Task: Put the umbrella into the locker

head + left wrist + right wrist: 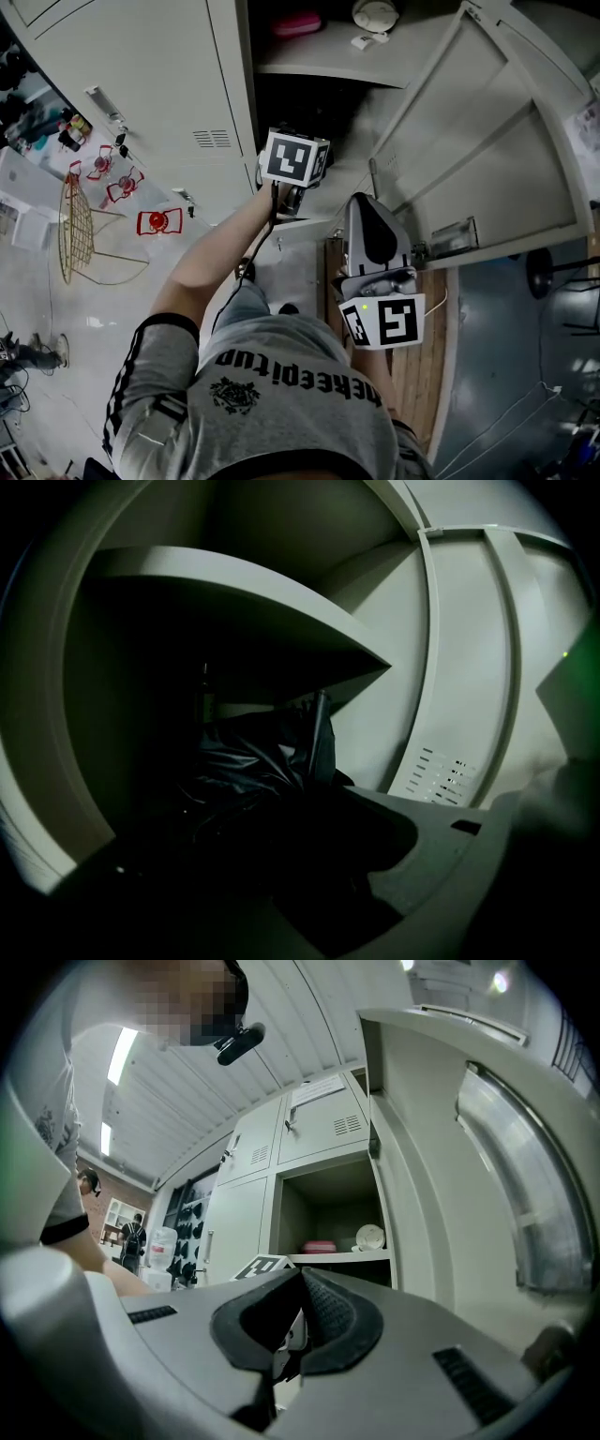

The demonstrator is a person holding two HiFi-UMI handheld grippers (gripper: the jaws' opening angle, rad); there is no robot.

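The crumpled black fabric umbrella (258, 761) lies in the grey metal locker's (234, 592) lower bay, under its shelf. The left gripper's (281, 841) jaws are lost in shadow against it, grip unreadable. The right gripper (298, 1279) hangs pinched together, empty. Loose fabric could snag a jaw and be dragged back out.

locker shelf (319, 52): pink box (298, 23), white round item (375, 13) on it; black umbrella (248, 761) in space beneath.
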